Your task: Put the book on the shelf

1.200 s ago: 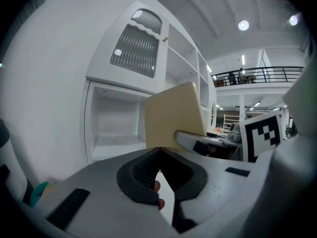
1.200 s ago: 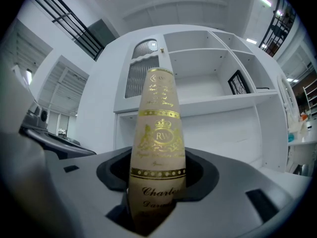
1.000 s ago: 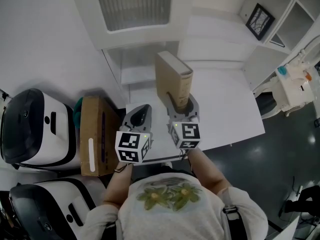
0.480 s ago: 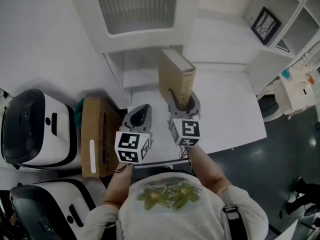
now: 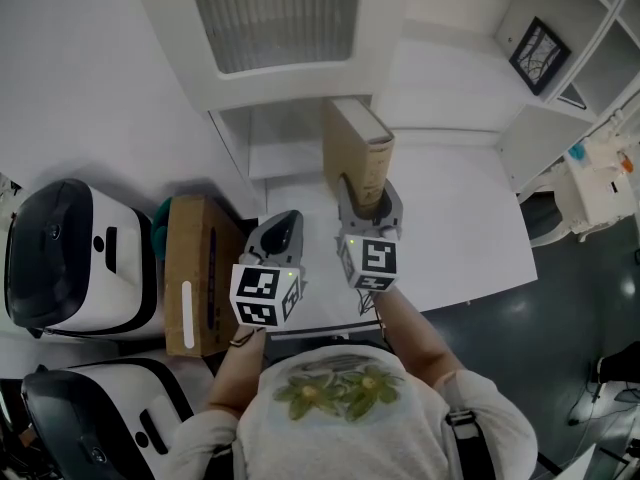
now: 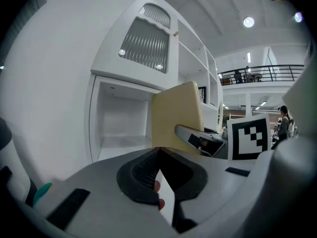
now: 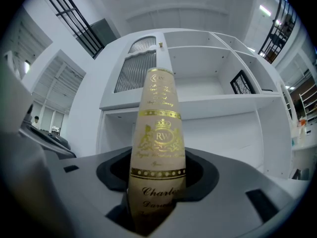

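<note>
- Only one book (image 5: 358, 158) is in the scene: tan, with gold print on its spine (image 7: 157, 148). It stands upright in the right gripper (image 5: 368, 200), over the white table (image 5: 460, 218) and just in front of the white shelf unit (image 5: 300, 83). It rests on no shelf board.
- Two grippers show, one in each of the person's hands, side by side over the near edge of the table. Each carries one cube with square markers, two cubes in all: the left cube (image 5: 265, 295) and the right cube (image 5: 370, 261).
- The right gripper's two jaws are clamped on the lower end of the book, one on each cover, with the spine facing that gripper's camera.
- The left gripper (image 5: 281, 226) holds nothing. Its two jaws are together, tips meeting (image 6: 157, 150), and it points toward the low open compartment (image 5: 280, 133) of the shelf unit.
- The left gripper view shows the book (image 6: 176, 115) to its right, beside that compartment.
- One ribbed cabinet door (image 5: 272, 13) sits above that compartment.
- One framed picture (image 5: 540, 56) stands in an open compartment further right.
- One brown cardboard box (image 5: 195, 268) lies to the left of the left gripper.
- Two white-and-black machines sit further left, one (image 5: 70, 258) beside the box and one (image 5: 90, 423) nearer the person.
</note>
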`<state>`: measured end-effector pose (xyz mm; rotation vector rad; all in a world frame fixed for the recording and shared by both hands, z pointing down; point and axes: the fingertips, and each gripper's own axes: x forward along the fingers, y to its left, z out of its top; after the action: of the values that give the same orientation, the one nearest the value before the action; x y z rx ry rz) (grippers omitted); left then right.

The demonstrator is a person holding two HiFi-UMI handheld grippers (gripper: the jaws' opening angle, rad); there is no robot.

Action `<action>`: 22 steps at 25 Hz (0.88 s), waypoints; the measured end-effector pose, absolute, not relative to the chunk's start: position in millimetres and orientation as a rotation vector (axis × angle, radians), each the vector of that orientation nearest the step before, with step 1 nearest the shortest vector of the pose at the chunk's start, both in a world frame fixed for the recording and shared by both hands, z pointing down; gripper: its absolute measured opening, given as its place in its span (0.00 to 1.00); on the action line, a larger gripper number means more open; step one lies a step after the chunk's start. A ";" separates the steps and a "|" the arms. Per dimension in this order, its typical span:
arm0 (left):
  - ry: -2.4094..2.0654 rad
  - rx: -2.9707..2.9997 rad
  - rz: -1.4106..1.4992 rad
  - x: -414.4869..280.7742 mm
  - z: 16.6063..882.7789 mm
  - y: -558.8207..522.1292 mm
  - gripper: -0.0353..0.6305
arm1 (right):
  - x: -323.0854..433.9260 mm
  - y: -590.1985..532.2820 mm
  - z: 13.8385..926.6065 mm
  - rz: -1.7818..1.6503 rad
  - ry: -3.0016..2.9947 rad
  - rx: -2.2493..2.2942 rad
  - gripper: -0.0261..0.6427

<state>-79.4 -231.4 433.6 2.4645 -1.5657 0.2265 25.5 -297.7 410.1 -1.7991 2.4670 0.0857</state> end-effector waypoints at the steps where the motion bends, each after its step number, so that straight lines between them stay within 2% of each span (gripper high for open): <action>1: -1.565 2.464 0.227 -79.4 433.7 -232.1 0.09 | 25.8 -298.4 411.4 0.086 2.466 -1.803 0.39; 22: -1.561 2.446 0.237 -74.0 440.3 -236.2 0.09 | 33.1 -319.5 422.6 0.184 2.383 -1.842 0.39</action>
<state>-74.0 -236.2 440.3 2.4456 -1.5610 0.2373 33.1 -319.5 422.6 -1.8417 2.3832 0.1836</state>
